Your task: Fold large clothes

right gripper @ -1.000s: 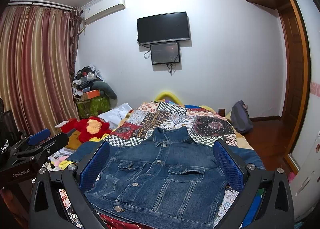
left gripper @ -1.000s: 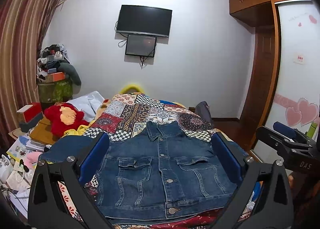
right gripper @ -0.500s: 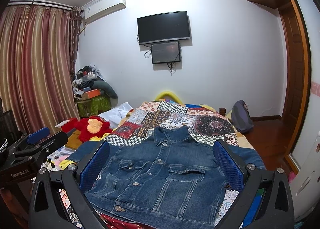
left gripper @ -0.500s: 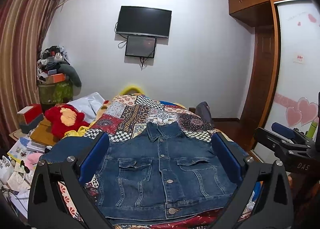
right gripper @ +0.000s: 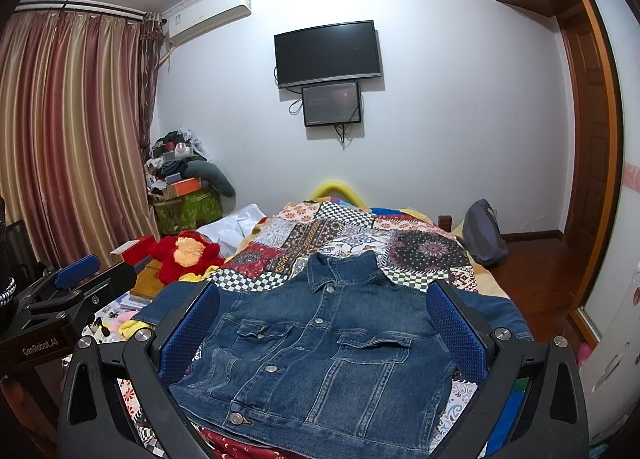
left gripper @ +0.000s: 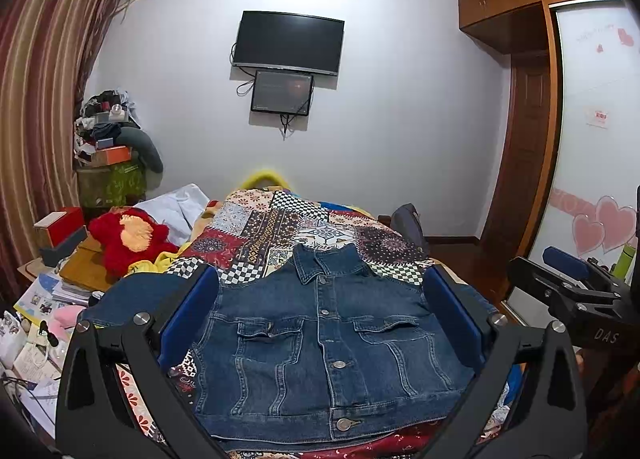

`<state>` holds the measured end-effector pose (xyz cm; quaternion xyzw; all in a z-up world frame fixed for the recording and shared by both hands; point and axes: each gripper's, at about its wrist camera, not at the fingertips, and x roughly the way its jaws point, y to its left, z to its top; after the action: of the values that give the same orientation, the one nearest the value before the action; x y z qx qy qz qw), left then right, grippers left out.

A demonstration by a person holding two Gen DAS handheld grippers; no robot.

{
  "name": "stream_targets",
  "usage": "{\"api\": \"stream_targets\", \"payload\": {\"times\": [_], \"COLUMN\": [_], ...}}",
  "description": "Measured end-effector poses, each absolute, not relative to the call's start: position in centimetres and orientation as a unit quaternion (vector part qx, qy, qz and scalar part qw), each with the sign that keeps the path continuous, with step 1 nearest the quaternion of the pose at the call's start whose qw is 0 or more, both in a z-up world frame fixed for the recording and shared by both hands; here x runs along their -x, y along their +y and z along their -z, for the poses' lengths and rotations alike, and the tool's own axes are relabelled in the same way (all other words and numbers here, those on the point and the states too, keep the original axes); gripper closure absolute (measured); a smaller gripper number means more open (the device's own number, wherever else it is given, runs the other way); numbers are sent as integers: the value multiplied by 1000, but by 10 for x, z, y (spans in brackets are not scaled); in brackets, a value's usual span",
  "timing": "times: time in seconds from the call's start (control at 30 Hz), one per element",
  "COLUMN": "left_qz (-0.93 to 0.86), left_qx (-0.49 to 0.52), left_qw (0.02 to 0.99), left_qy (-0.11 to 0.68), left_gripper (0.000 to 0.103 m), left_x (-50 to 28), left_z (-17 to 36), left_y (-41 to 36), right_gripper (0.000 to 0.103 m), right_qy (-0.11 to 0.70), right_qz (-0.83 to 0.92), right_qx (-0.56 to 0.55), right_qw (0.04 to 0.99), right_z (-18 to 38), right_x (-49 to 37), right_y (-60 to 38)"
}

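A dark blue denim jacket lies flat, front up and buttoned, on the patchwork bedspread, collar toward the far wall and sleeves spread out to both sides. It also shows in the right wrist view. My left gripper is open and empty, held above the near hem. My right gripper is open and empty too, at the same height, to the right. Each gripper shows at the edge of the other's view: the right one, the left one.
A red plush toy and piled books and boxes crowd the left bedside. A grey backpack leans at the bed's far right. A wardrobe with heart stickers stands on the right.
Both grippers have hardly moved; the view has shifted only slightly. The jacket lies as before.
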<state>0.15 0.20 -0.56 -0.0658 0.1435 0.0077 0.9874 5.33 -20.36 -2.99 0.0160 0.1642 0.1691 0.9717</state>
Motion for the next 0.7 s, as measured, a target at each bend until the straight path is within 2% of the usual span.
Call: {"api": "stream_targets", "payload": {"times": [0.7], "left_qz": [-12], "left_qx": [75], "left_qw": [986], "left_qy": [151], "left_gripper": [0], "left_x": [-11], "left_z": [8], "left_y": [10], "right_gripper": [0], "right_qy": [173], "right_qz": [-168], "right_qx": [-14], "right_qw": [970], "right_z": [35], "right_x": [-62], "right_y": [-200]}}
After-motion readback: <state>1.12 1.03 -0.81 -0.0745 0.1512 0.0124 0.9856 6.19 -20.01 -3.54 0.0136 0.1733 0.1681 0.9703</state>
